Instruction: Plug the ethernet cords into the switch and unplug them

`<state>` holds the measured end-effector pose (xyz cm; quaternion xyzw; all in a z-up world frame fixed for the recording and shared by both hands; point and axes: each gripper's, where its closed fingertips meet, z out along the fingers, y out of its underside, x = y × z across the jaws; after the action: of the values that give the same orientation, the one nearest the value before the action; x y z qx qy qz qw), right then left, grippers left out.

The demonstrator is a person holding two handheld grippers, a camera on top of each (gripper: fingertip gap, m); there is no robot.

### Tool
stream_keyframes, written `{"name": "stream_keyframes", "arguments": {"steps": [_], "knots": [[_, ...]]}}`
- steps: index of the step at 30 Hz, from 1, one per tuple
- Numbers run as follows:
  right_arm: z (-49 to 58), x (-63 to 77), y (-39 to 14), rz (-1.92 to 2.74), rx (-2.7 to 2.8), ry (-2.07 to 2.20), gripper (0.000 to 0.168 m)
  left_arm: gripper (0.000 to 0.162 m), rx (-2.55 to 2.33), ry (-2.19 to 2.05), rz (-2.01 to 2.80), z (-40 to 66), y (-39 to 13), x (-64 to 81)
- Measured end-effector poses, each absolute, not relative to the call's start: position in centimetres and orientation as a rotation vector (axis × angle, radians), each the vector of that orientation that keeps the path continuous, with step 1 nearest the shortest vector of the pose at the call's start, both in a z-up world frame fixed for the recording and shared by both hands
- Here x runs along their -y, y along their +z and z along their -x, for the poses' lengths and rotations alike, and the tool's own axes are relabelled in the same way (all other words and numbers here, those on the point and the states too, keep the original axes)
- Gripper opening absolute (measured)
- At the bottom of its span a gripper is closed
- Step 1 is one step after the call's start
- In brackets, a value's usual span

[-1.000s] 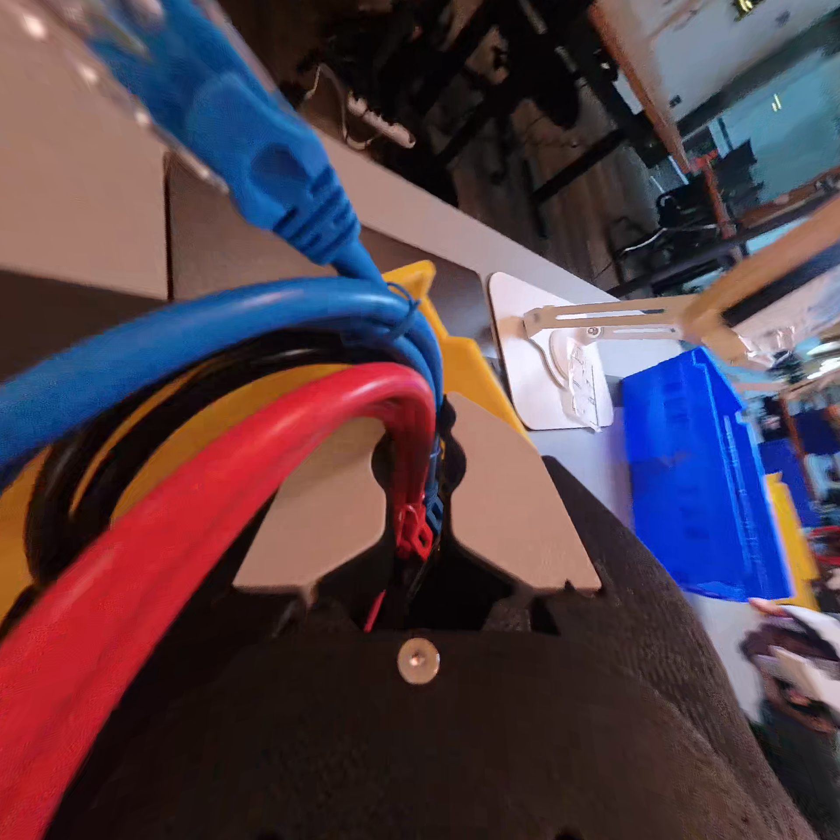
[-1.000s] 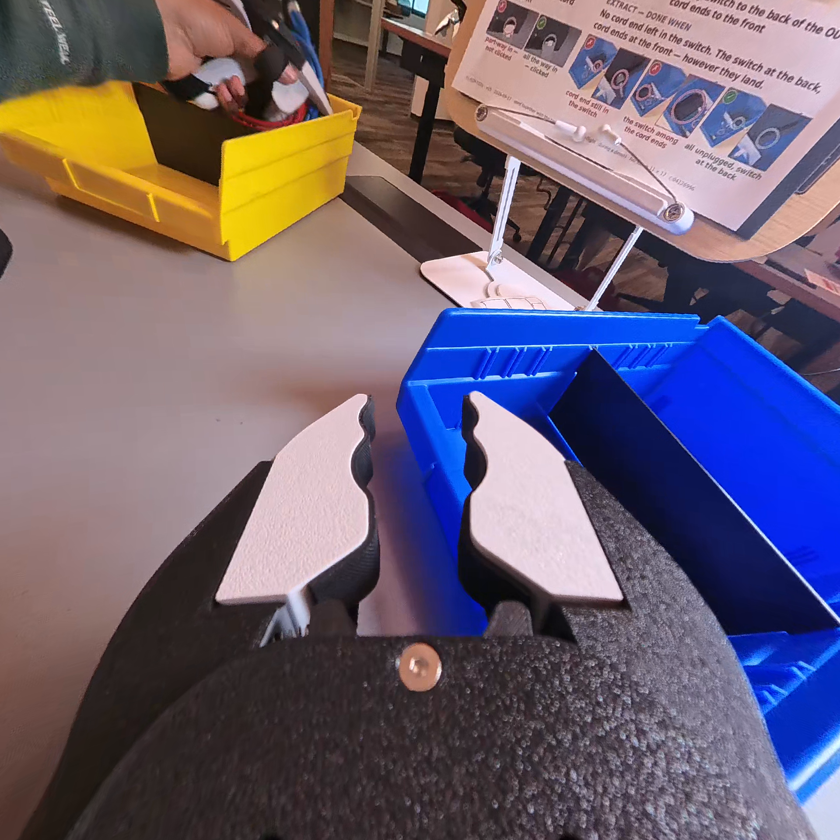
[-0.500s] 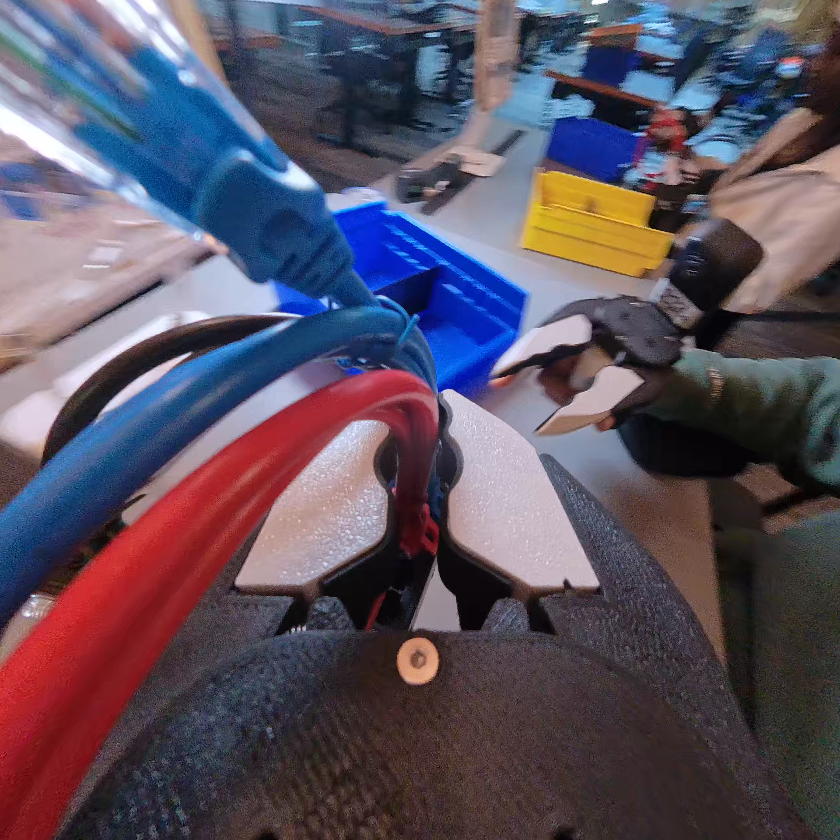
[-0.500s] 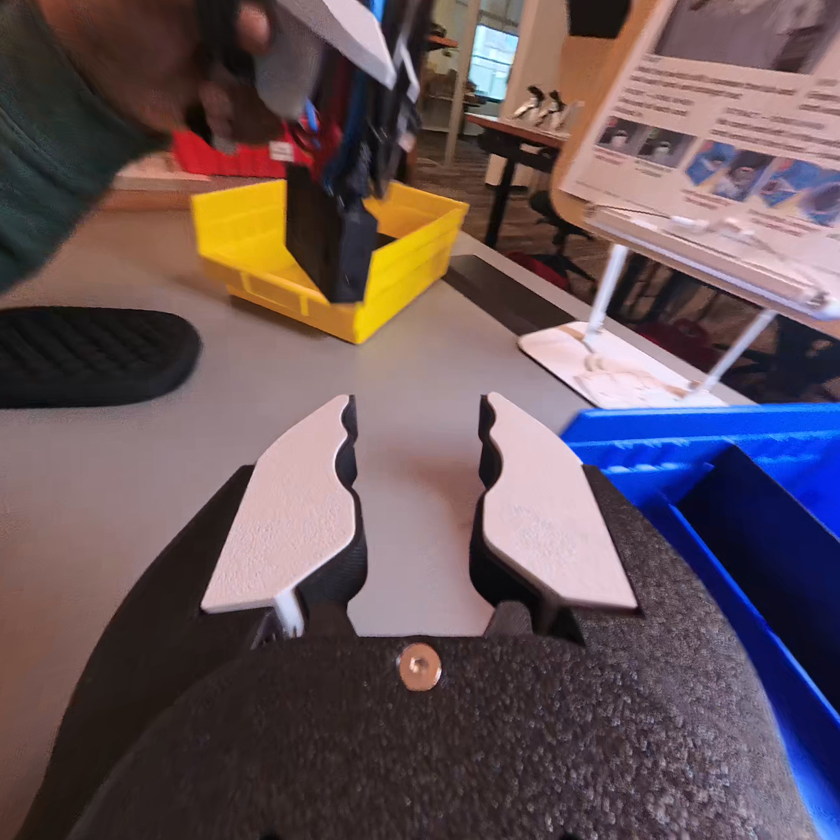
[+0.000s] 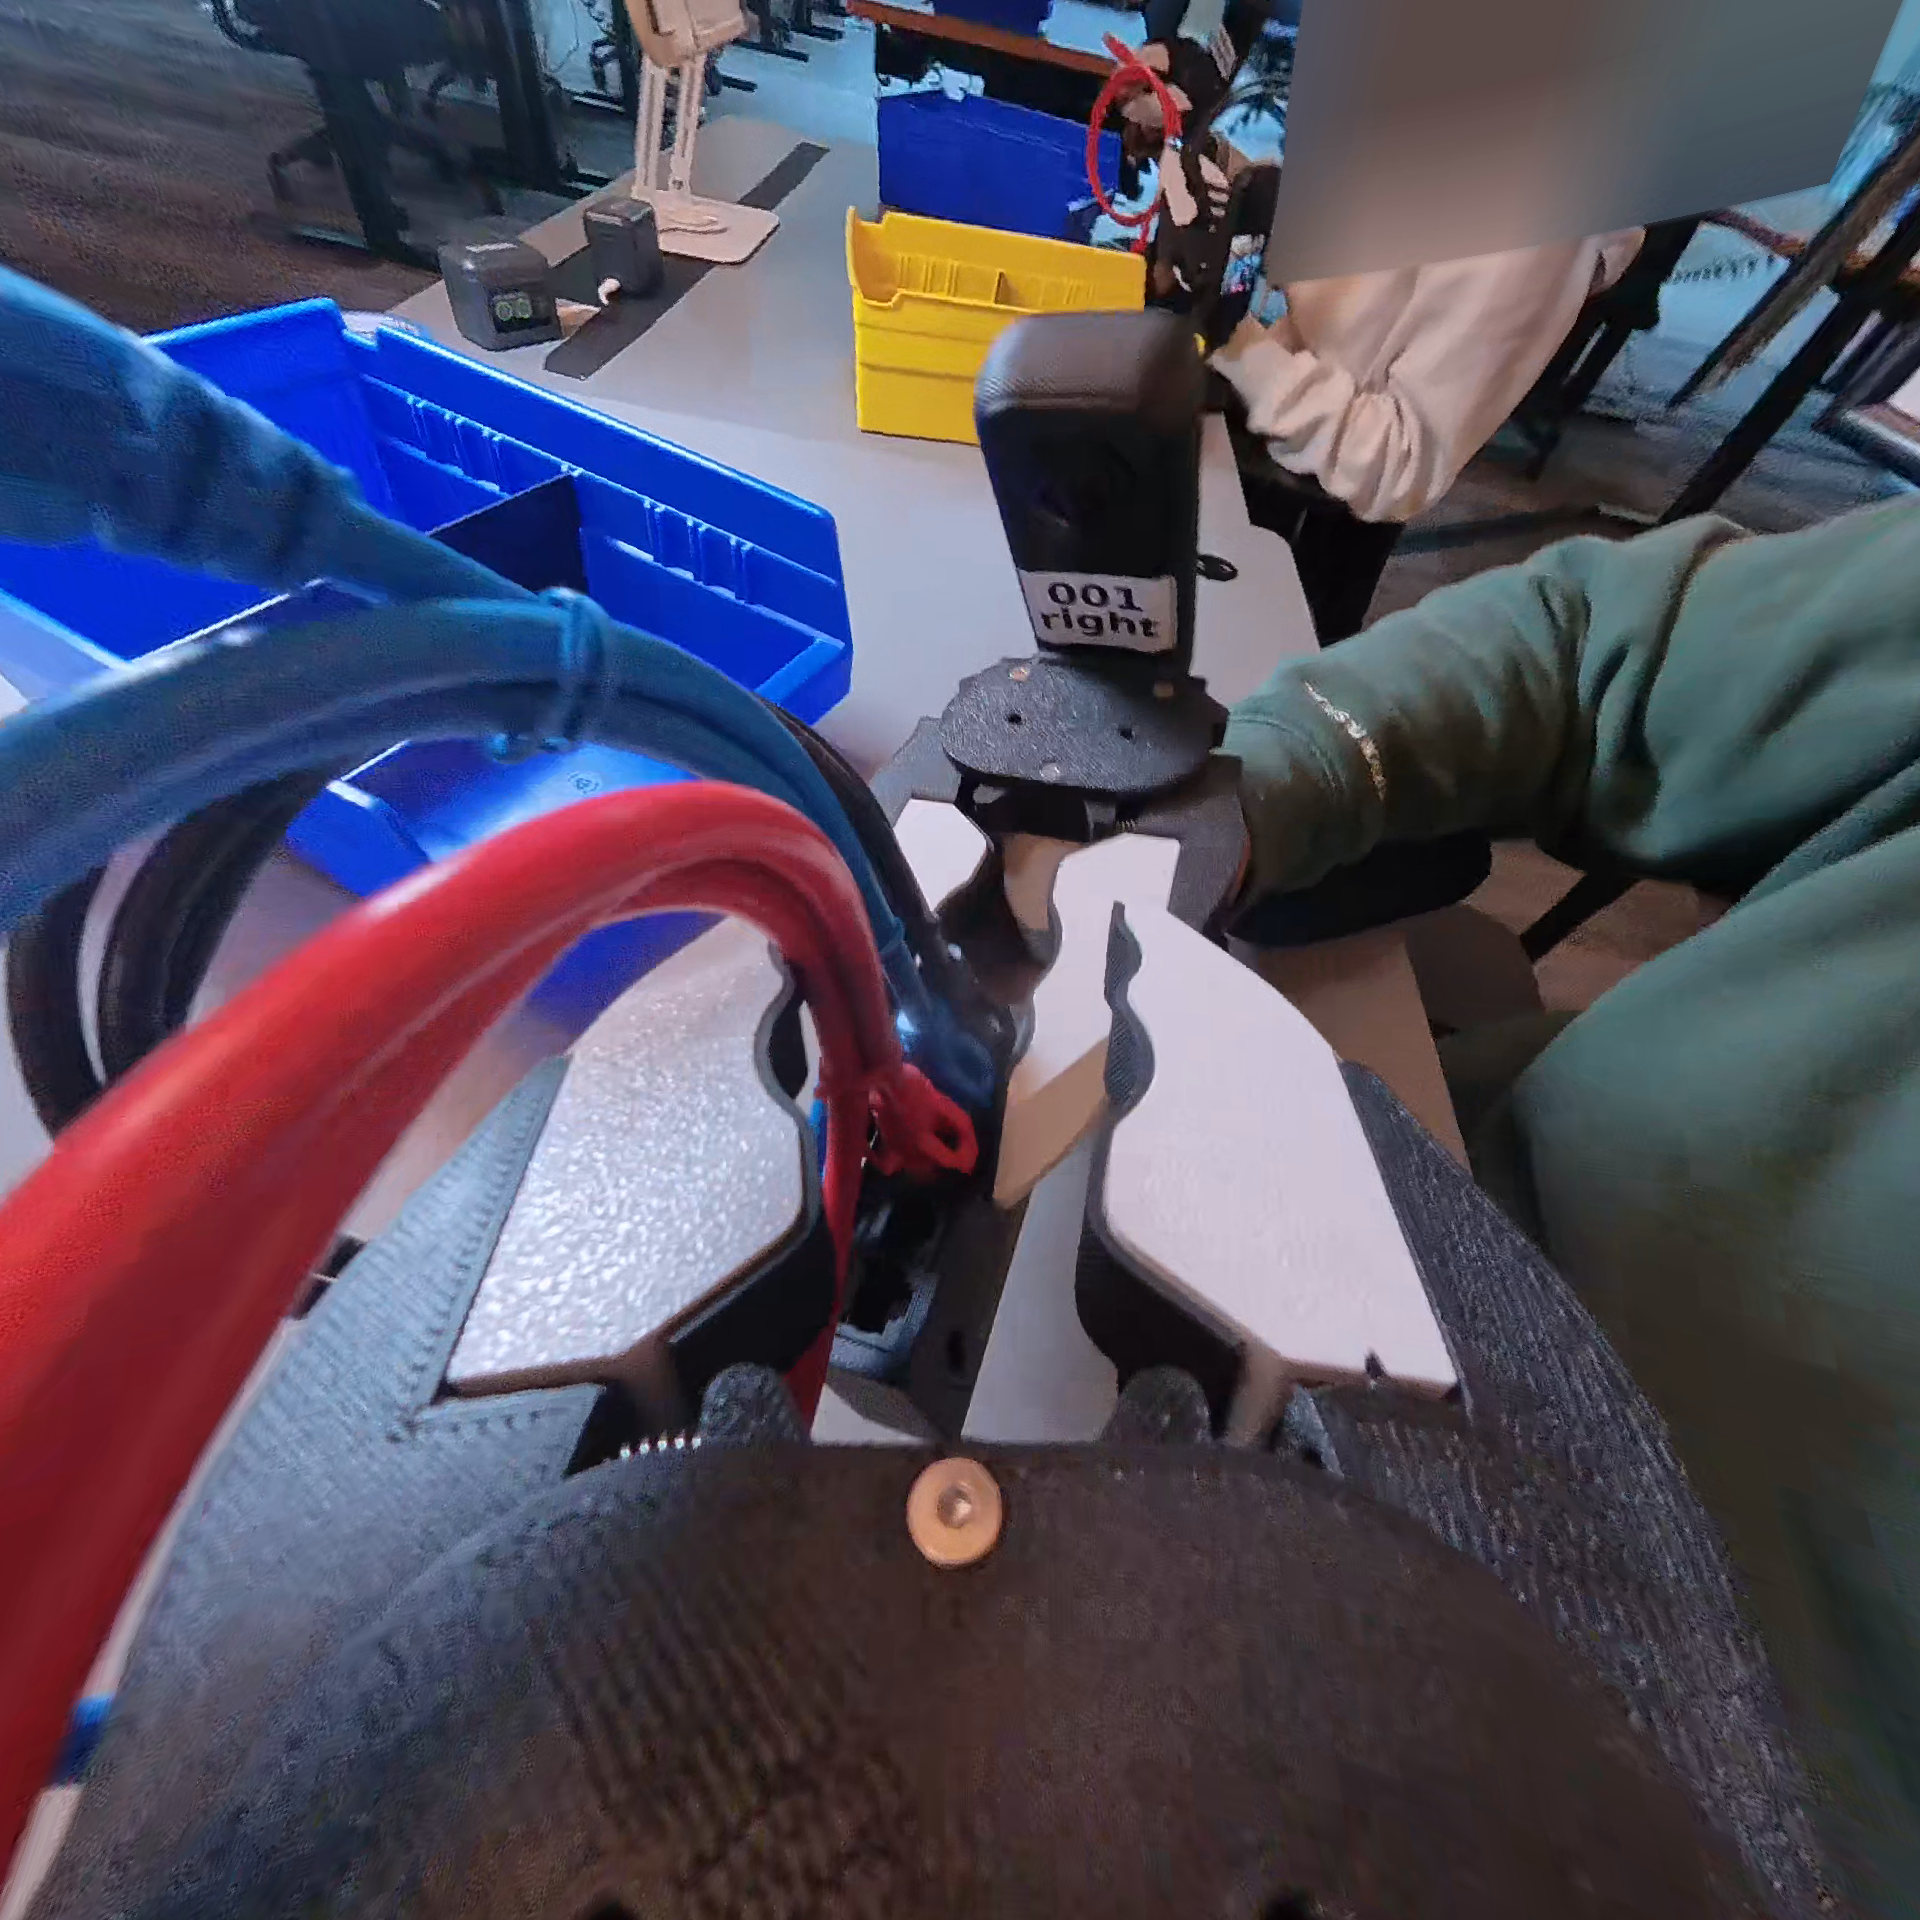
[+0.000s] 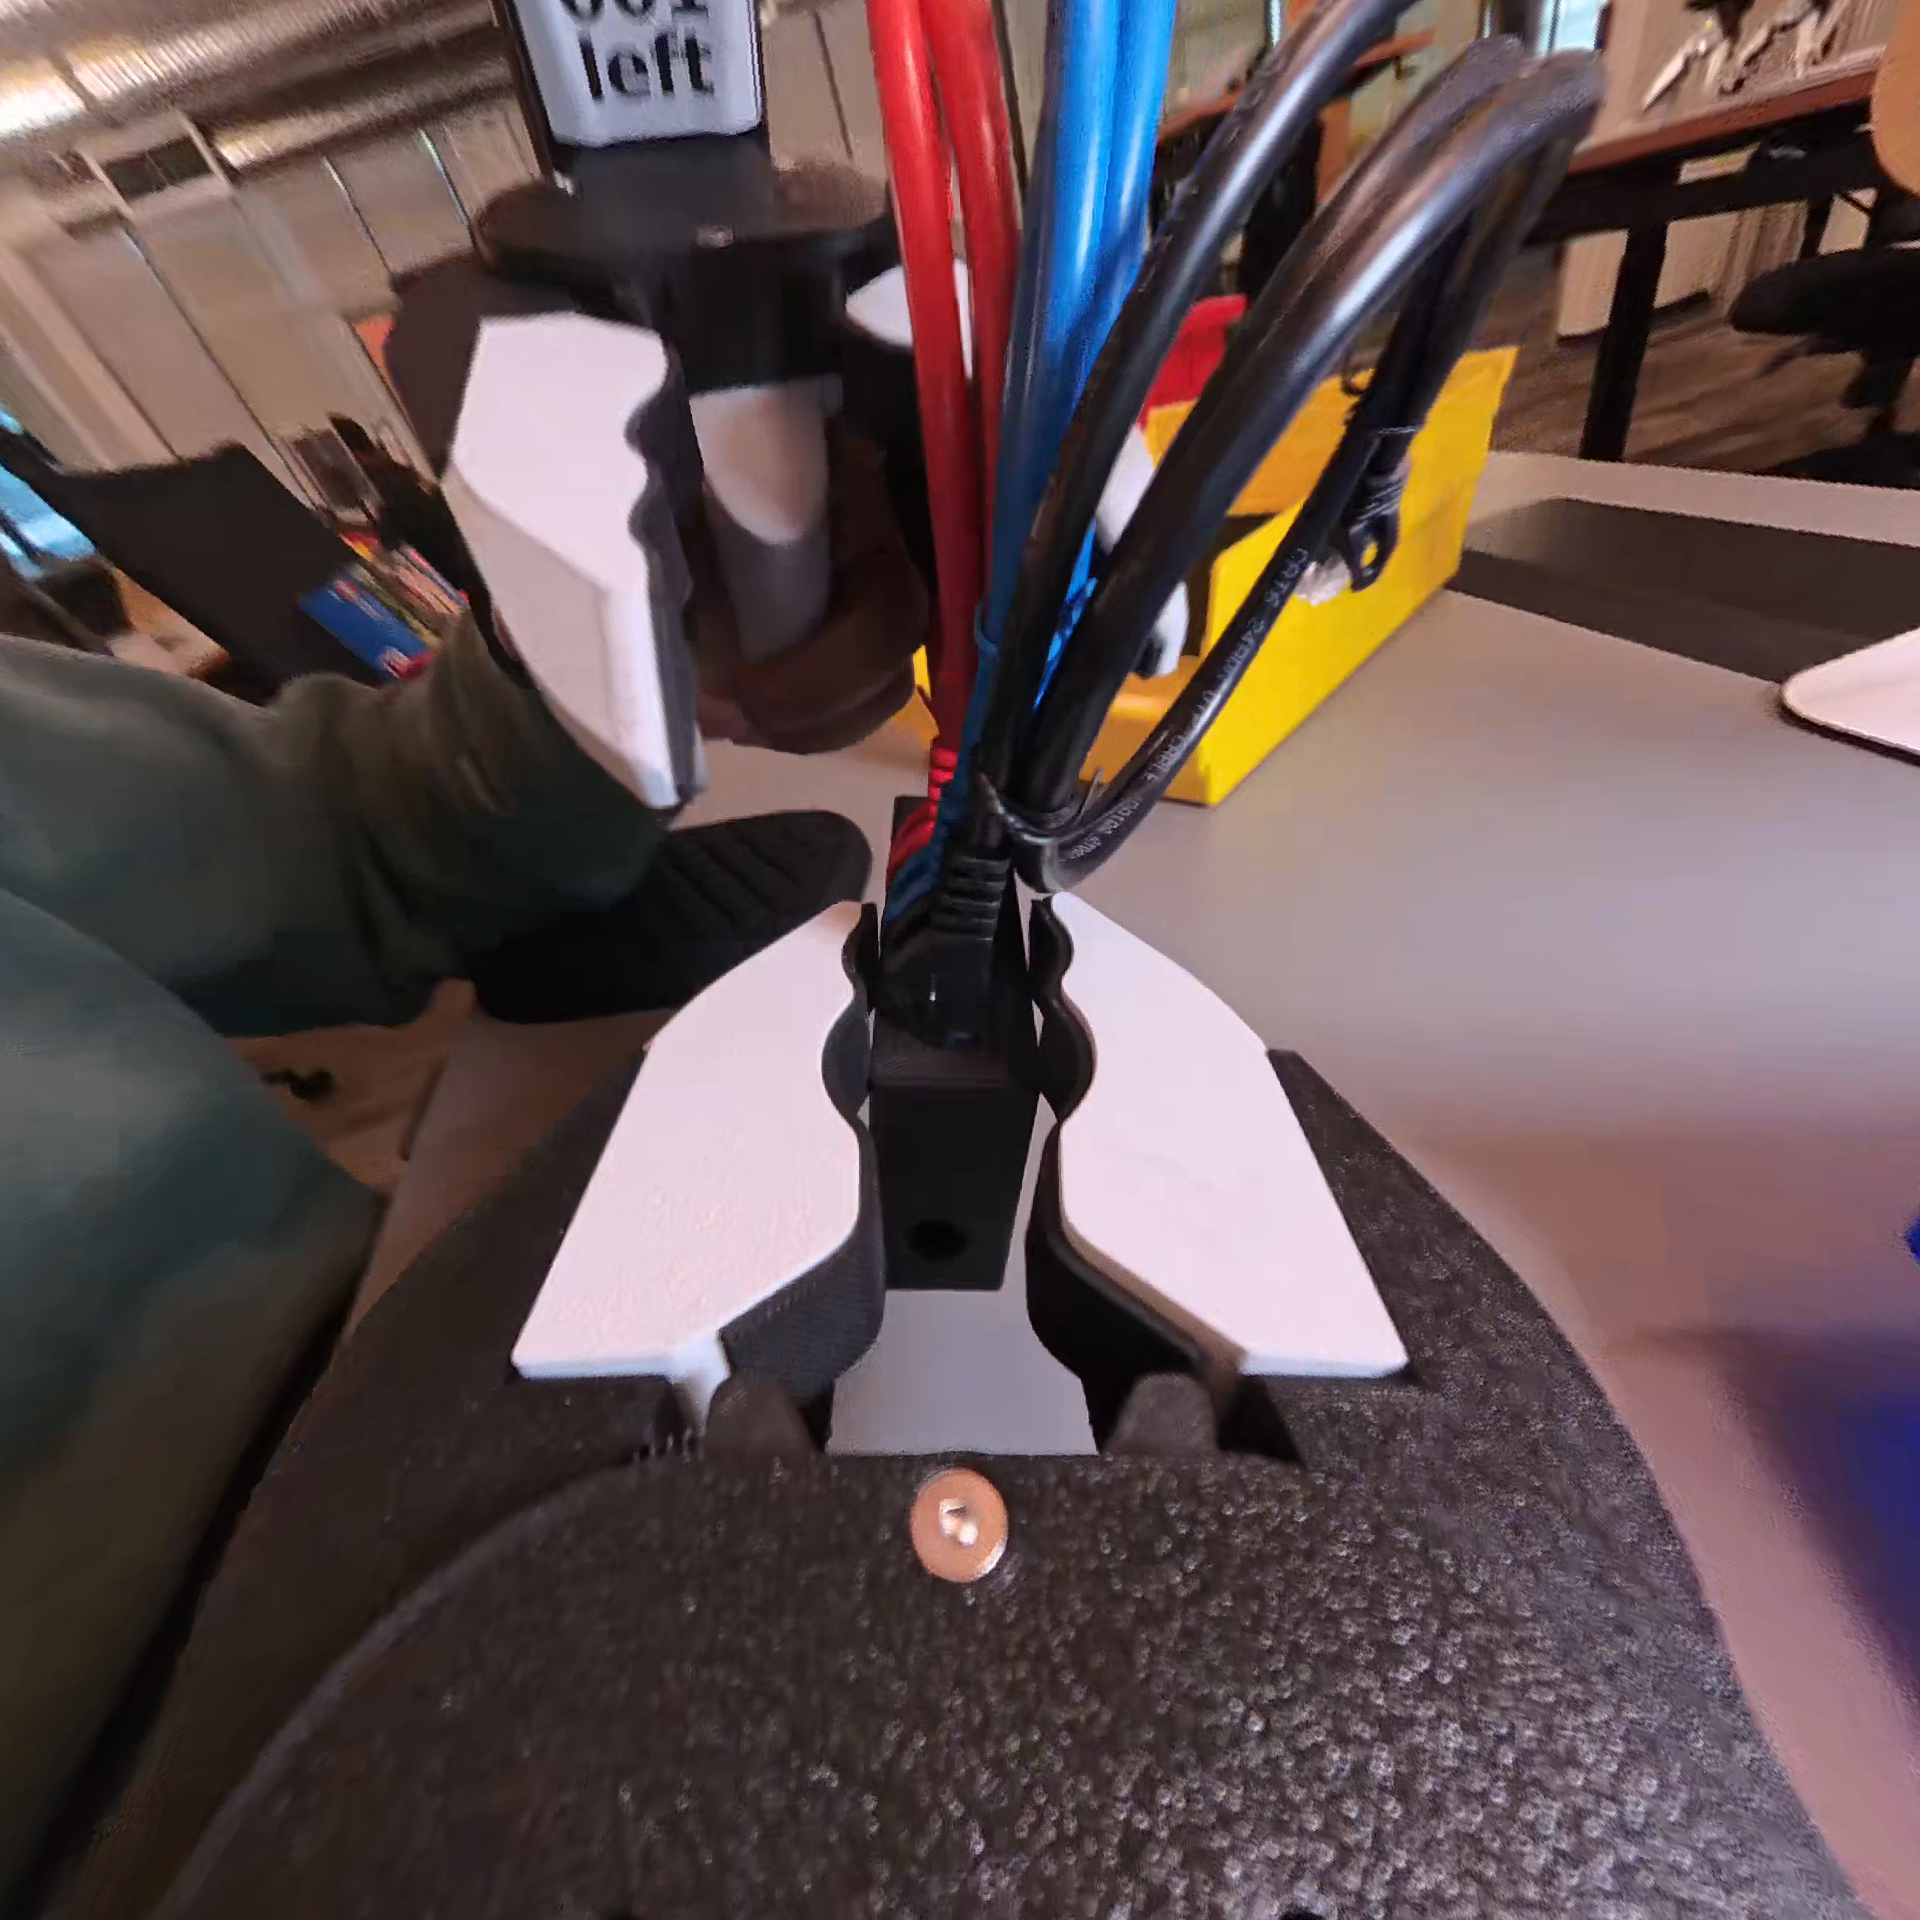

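Observation:
A small black switch [image 6: 951, 1153] has red [image 6: 925, 312], blue [image 6: 1091, 260] and black [image 6: 1299, 312] ethernet cords plugged in, rising from it in tied loops. My right gripper [image 6: 953, 914] is shut on the switch, just above the grey table. My left gripper [image 5: 951, 997] faces it with its jaws open around the cords and the switch [image 5: 914, 1309]. In the left wrist view the red cord [image 5: 416, 935] and blue cord [image 5: 364, 675] arch over its left finger. One of the right gripper's fingertips [image 5: 1044, 1122] reaches in between. A left finger [image 6: 561, 540] stands apart from the switch.
A blue divided bin [image 5: 675, 582] stands on the table to the left. A yellow bin [image 6: 1351, 582] sits behind the cords. A black pad [image 6: 675, 904] lies near the table edge. A white stand base [image 6: 1860, 696] is at far right. Another person [image 5: 1403, 395] works across the table. About 6 centimetres separates my left fingertips from my right.
My left gripper carried the switch and cords from the yellow bin over to my right gripper. The right gripper closed on the switch. The left gripper's jaws opened.

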<state>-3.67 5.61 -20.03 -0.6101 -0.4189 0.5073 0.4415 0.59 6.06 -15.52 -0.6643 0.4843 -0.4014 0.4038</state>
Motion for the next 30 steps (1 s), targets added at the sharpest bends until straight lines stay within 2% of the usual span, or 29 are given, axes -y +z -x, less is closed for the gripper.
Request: {"name": "stream_keyframes", "arguments": {"steps": [4, 10, 14, 16, 21, 24, 25, 28, 30], "knots": [[3.2, -5.0, -18.3, 1.427, 1.021, 1.301, 0.028, 0.065, -1.245, -1.109, 1.685, -0.5, -14.2, -4.3], [2.5, -4.1, -17.6, 1.35, 1.185, 1.106, 0.028, 0.074, -1.262, -1.2, 1.783, -0.4, -13.5, -2.2], [2.6, -4.1, -16.7, 1.339, 1.134, 1.105, 0.028, 0.07, -1.2, -1.207, 1.782, -0.4, -12.7, -2.6], [2.3, -5.5, -16.4, 1.35, 1.038, 1.062, 0.028, 0.058, -1.067, -1.102, 1.707, -1.0, -12.5, -4.8], [1.8, -7.7, -17.7, 1.435, 0.881, 1.065, 0.028, 0.077, -1.05, -0.733, 1.543, -2.7, -14.0, -6.5], [1.7, -8.3, -17.7, 1.445, 0.875, 1.025, 0.028, 0.075, -1.063, -0.407, 1.507, -2.1, -14.8, -7.8], [1.5, -8.6, -17.6, 1.444, 0.861, 0.992, 0.028, 0.068, -1.054, -0.329, 1.512, -1.6, -14.7, -8.1], [0.2, -9.8, -17.1, 1.45, 0.819, 0.866, 0.028, 0.062, -1.054, -0.414, 1.555, -1.4, -14.6, -7.5], [-0.9, -10.1, -15.8, 1.421, 0.762, 0.95, 0.028, 0.051, -1.096, -0.499, 1.56, -1.3, -14.9, -6.8]]}}
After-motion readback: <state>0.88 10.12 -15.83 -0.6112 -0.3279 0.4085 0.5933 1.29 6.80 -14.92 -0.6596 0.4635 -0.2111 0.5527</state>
